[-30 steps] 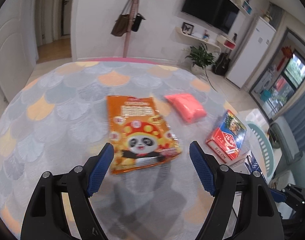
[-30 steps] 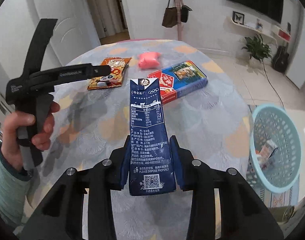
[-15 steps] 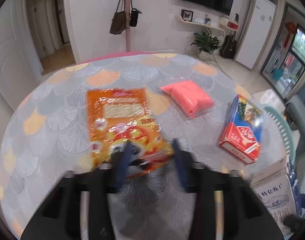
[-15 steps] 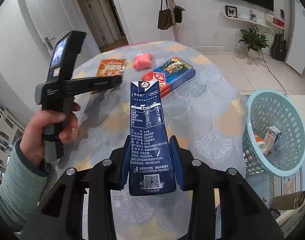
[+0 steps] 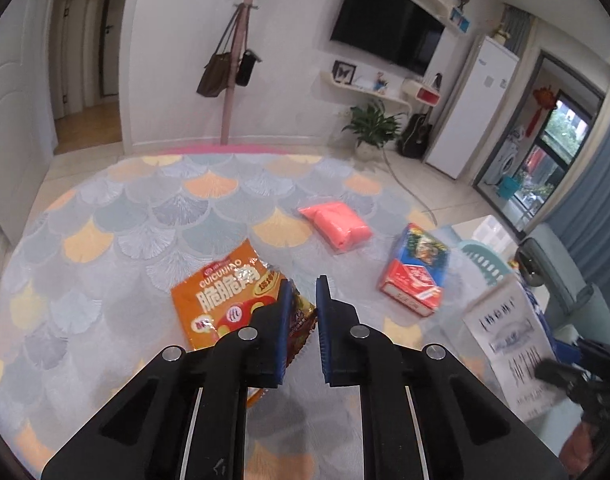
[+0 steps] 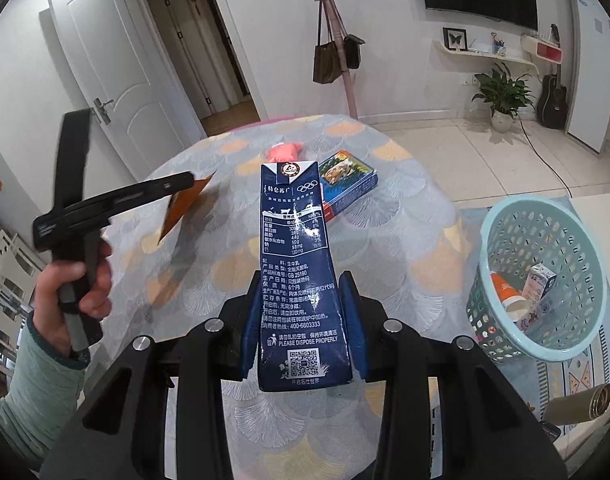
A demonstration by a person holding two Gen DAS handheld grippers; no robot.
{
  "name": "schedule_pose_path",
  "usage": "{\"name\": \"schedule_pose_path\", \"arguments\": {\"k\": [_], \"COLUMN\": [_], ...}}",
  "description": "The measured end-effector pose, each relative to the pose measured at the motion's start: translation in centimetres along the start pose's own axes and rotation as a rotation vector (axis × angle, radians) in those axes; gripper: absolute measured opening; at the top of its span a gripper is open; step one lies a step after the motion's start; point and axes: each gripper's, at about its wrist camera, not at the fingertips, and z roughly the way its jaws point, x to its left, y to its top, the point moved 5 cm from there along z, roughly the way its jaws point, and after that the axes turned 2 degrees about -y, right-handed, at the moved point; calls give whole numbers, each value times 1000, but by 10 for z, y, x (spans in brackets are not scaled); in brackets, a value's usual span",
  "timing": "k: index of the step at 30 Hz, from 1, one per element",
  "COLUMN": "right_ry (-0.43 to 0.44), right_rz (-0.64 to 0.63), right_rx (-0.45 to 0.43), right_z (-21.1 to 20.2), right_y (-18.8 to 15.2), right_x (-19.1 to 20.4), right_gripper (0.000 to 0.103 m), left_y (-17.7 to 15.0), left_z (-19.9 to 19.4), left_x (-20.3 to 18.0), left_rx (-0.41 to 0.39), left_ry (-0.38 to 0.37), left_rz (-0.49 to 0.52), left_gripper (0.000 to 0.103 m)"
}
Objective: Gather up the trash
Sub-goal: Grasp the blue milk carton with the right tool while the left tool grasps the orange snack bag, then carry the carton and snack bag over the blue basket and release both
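- Two hand-held grippers were at work over the round table (image 6: 409, 208), each with a piece of rubbish in it.
- From the left wrist view, the left gripper (image 5: 303, 294) had its blue pads drawn nearly together, pinching the near edge of the orange snack bag (image 5: 225, 296).
- In the right wrist view that bag hung tilted from the jaw tips, lifted off the cloth, with a person's hand (image 6: 75, 288) in a pale green sleeve (image 6: 29, 384) round the handle.
- The right gripper (image 6: 301, 292) was clamped on the lower part of the dark blue milk carton (image 6: 295, 264), one pad against each side, the carton pointing away along the fingers.
- On the scallop-patterned cloth beyond the bag lay a pink packet (image 5: 337, 224), and just right of it a red and blue box (image 5: 415, 272), both apart from the grippers.
- Beside the table, on the floor, stood a light blue basket (image 6: 577, 344), with a small carton (image 6: 539, 294) and an orange and white cup (image 6: 503, 294) already lying inside.
- Farther off, a pink coat stand (image 5: 237, 76) with bags stood against the white wall.
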Motion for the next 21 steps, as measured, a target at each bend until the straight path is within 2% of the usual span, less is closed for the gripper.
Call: {"name": "schedule_pose_path", "arguments": {"k": [10, 16, 21], "right_ry": [-28, -59, -124], "right_rz": [47, 89, 138], "right_rx": [-42, -78, -117], "right_z": [-13, -26, -38], "right_y": [7, 10, 15], "right_x": [-17, -39, -73], "right_gripper": [34, 34, 34], "left_y": [18, 30, 40], "left_z": [-42, -49, -35], "left_x": [-35, -81, -131], "left_rx": [-76, -101, -95], "left_ry": [-125, -200, -267], "left_rz": [51, 120, 188], "left_gripper": [8, 8, 8]}}
